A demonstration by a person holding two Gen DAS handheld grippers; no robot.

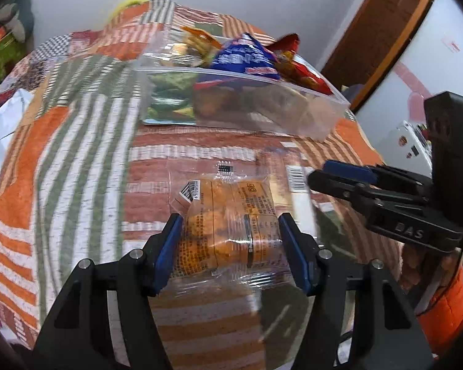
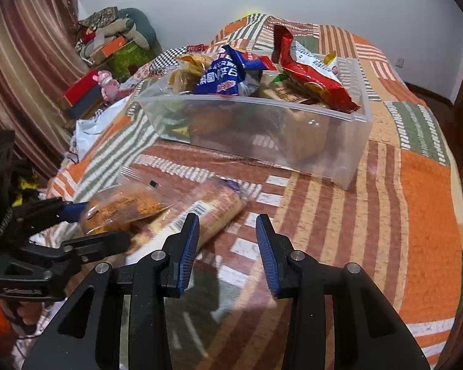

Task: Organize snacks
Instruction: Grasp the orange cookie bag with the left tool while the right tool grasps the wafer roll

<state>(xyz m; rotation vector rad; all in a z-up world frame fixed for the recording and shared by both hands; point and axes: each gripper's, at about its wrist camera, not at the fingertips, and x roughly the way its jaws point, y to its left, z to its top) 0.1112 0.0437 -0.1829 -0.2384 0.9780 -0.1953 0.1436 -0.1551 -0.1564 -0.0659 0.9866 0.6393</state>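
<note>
- My left claw (image 1: pixel 230 237) has an orange snack pack (image 1: pixel 228 231) between its blue pads, which press its two sides; the pack is in clear wrap, over the quilted bed (image 1: pixel 77 154).
- My right claw (image 2: pixel 227 252) stands partly open with nothing in it, just right of a long biscuit pack (image 2: pixel 206 212).
- The clear bin (image 2: pixel 262 135), beyond both, holds blue and red snack bags.

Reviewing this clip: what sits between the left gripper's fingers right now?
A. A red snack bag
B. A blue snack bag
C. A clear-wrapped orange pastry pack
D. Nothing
C: in the left wrist view the left gripper has its blue pads against both sides of the pastry pack, while the blue bag and red bag sit in the clear bin.
</note>
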